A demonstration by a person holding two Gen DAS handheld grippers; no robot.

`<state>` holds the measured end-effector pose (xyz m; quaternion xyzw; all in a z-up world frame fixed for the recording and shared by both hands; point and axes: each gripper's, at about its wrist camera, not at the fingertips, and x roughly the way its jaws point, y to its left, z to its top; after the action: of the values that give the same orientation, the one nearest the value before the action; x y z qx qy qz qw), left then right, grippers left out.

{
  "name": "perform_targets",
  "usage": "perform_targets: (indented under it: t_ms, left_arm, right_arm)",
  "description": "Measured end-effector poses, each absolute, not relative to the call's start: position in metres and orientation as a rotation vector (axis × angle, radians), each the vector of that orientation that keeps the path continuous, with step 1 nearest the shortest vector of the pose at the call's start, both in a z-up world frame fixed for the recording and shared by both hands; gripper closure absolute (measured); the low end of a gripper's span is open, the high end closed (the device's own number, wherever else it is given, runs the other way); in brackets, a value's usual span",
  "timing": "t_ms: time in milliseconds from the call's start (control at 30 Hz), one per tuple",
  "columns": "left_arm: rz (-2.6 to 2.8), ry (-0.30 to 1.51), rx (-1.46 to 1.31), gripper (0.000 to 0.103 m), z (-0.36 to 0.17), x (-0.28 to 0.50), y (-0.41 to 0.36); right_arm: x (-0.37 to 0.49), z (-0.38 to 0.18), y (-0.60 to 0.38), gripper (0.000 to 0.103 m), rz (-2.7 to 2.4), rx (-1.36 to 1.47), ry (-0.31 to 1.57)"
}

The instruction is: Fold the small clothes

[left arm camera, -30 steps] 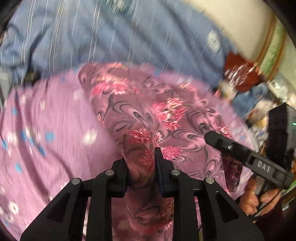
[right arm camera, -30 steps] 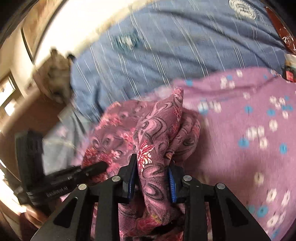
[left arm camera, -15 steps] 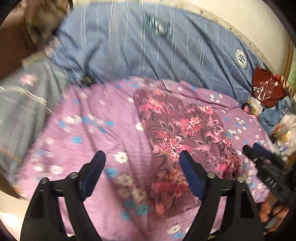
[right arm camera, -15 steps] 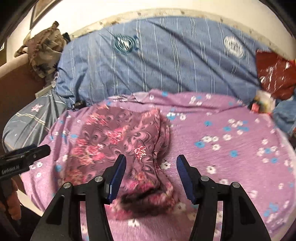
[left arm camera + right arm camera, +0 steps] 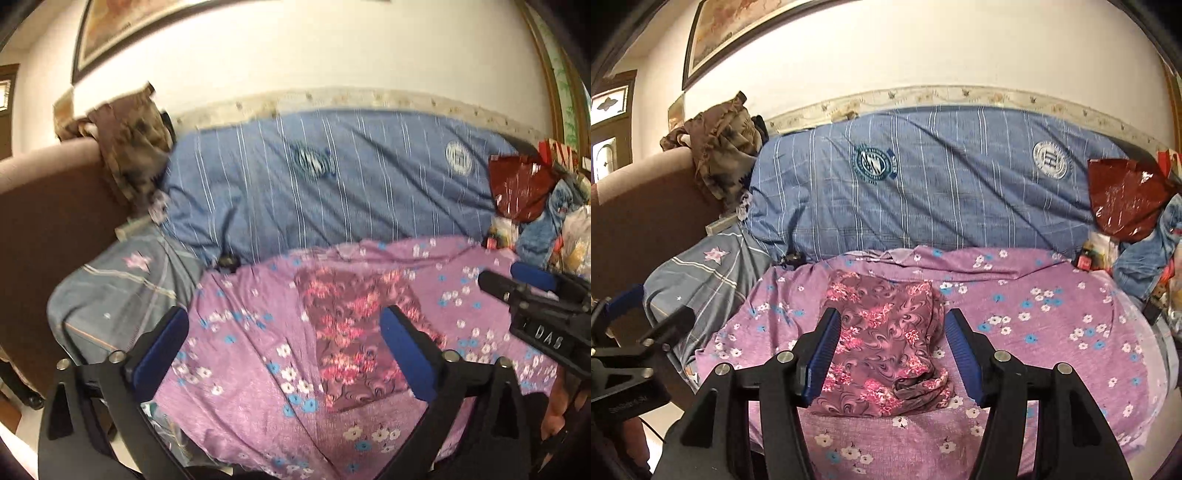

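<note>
On the purple flowered sheet (image 5: 1052, 325) that covers the bed lies the folded garment (image 5: 886, 343), a maroon cloth with pink flowers, flat and near the sheet's middle. Its long axis runs from the near edge of the bed toward the blue striped quilt (image 5: 942, 177) at the back; in the left wrist view it leans slightly, its far end further left than its near end. A bunched dark hem shows at the near right corner. Above and in front of it, the left gripper (image 5: 284, 354) has its fingers spreading wide, nothing between them. The right gripper (image 5: 890, 354) has its fingers opening too, held clear above the cloth without pressing it. At the right end of the bed sits a red foil bag (image 5: 1123, 195)
</note>
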<state>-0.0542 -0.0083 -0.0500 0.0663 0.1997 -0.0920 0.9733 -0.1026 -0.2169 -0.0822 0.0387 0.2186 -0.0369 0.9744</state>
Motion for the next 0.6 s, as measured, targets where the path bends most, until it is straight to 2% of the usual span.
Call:
perform_targets:
  t_ms: [600]
  left_arm:
    - [-0.125,0.39,0.121,0.0,-0.027,-0.083,-0.011]
  right_arm:
    - [-0.132,-0.078,-0.199,0.042,-0.111,0.036,0.51]
